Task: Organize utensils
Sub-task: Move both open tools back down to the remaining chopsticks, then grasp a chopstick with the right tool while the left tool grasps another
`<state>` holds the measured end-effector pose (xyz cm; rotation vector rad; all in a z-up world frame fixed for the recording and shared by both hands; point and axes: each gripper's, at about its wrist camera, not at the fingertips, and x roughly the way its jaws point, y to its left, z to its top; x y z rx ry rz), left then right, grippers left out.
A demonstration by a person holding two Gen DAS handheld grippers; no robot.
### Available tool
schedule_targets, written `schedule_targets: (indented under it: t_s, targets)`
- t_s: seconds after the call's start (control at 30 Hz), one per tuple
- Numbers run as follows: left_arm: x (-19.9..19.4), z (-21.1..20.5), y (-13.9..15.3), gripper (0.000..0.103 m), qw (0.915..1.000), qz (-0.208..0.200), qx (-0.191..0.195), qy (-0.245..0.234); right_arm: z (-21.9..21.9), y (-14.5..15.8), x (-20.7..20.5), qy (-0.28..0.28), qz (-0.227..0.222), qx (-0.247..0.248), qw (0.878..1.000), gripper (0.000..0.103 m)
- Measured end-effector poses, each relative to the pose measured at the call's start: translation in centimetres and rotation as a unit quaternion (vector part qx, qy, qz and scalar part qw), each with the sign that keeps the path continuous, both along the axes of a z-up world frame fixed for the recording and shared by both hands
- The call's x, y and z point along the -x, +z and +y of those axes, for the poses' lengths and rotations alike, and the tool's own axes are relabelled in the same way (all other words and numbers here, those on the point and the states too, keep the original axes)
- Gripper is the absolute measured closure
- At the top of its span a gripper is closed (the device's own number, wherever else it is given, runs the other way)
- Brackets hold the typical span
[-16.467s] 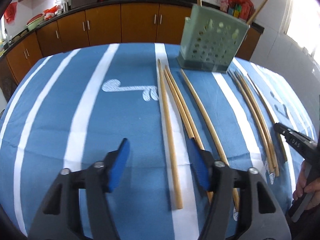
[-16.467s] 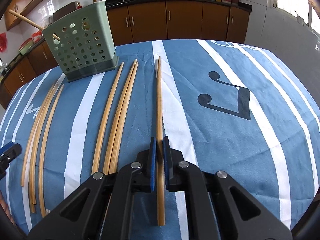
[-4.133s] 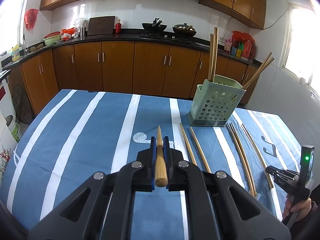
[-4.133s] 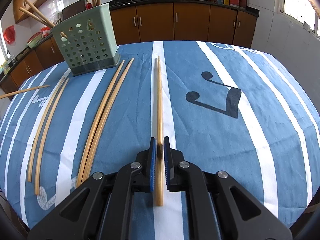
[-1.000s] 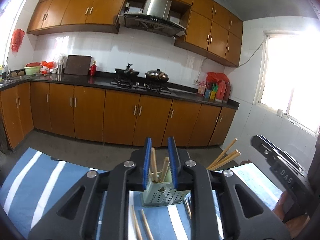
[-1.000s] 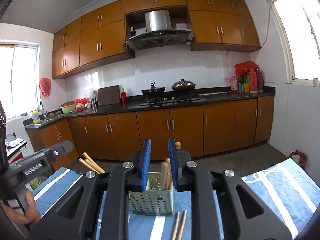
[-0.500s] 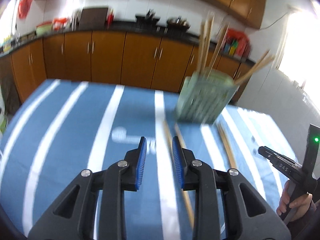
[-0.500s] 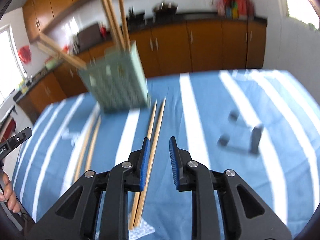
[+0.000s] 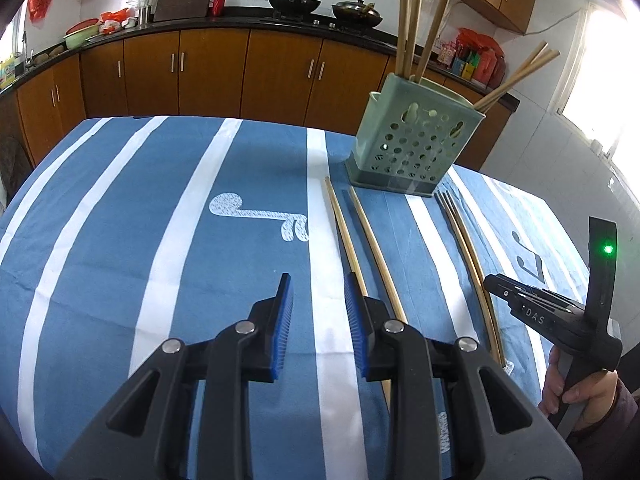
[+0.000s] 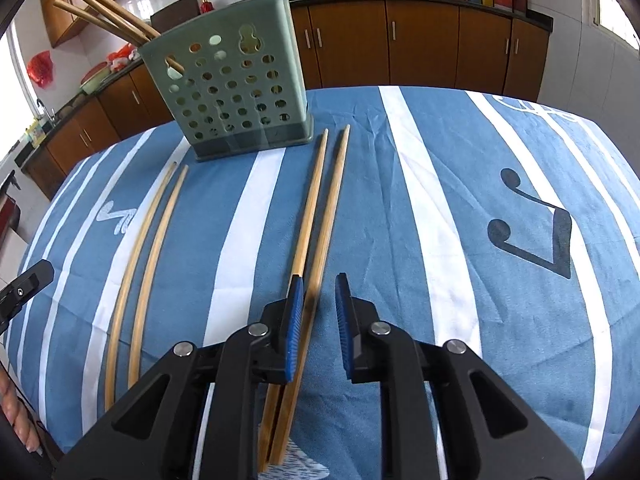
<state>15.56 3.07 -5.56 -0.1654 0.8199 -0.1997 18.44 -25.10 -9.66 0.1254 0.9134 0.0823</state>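
Above the striped tablecloth (image 9: 120,240), both hand-held grippers (image 9: 318,300) (image 10: 318,300), now lowered, hold nothing, the right closing.

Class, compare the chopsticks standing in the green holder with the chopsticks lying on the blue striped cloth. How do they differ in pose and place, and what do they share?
Pose: the chopsticks in the green holder stand or lean, ends poking above its rim; the chopsticks on the cloth lie flat.
Grouping: those in the holder fan apart; those on the cloth lie in two side-by-side pairs.
Shared: all are long, plain, tan wooden sticks.
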Motion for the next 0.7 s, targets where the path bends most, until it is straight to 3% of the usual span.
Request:
schedule_targets:
  t_s: [0.17,0.33,0.7]
  targets:
    - [-0.2,-0.4,-0.4,0.075,1.0000,0.005,0.000,-0.003,0.3,-0.4,0.1,0.003,0.003,0.011,1.000,0.086]
    - [-0.4,-0.9,-0.8,0.075,0.9999,0.013,0.000,-0.006,-0.1,-0.5,0.1,-0.001,0.000,0.026,1.000,0.095]
    - [-1.3,-3.7,-2.2,0.075,0.9989,0.035,-0.005,-0.032,-5.4,-0.6,0.3,-0.092,0.000,0.031,0.995,0.095]
